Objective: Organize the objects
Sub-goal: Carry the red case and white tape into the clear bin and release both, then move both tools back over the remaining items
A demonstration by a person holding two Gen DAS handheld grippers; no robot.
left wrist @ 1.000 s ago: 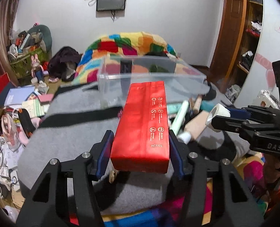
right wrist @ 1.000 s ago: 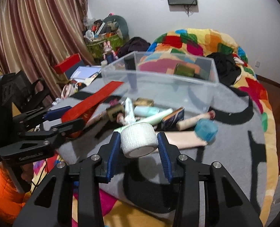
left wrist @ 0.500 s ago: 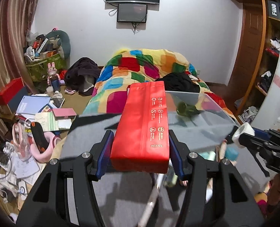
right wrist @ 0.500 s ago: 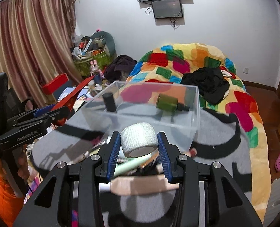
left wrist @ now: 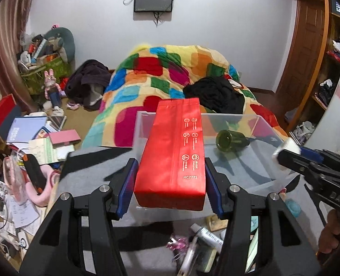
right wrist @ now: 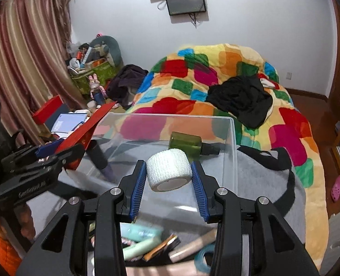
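My left gripper (left wrist: 168,184) is shut on a long red pouch (left wrist: 174,149) that juts out over the clear plastic bin (left wrist: 269,126). My right gripper (right wrist: 168,179) is shut on a white bandage roll (right wrist: 168,172), held above the bin's (right wrist: 231,138) near half. In the bin lie a green bottle (right wrist: 185,141) (left wrist: 229,140) and a dark cylinder (right wrist: 99,156). The right gripper (left wrist: 282,154) with the roll shows at the right edge of the left wrist view. The left gripper (right wrist: 61,154) with the pouch (right wrist: 85,131) shows at the left of the right wrist view.
Tubes, a blue tape roll (right wrist: 203,258) and other small items lie on the grey blanket (right wrist: 262,179) below both grippers. A patchwork quilt (left wrist: 170,73) with black clothing (right wrist: 241,97) lies beyond the bin. Books and clutter (left wrist: 32,138) cover the floor at left; shelves (left wrist: 331,69) stand at right.
Both grippers have moved forward with their loads, from above the loose items to above the bin. The bin now lies directly beneath them and the loose items have slid to the bottom edge.
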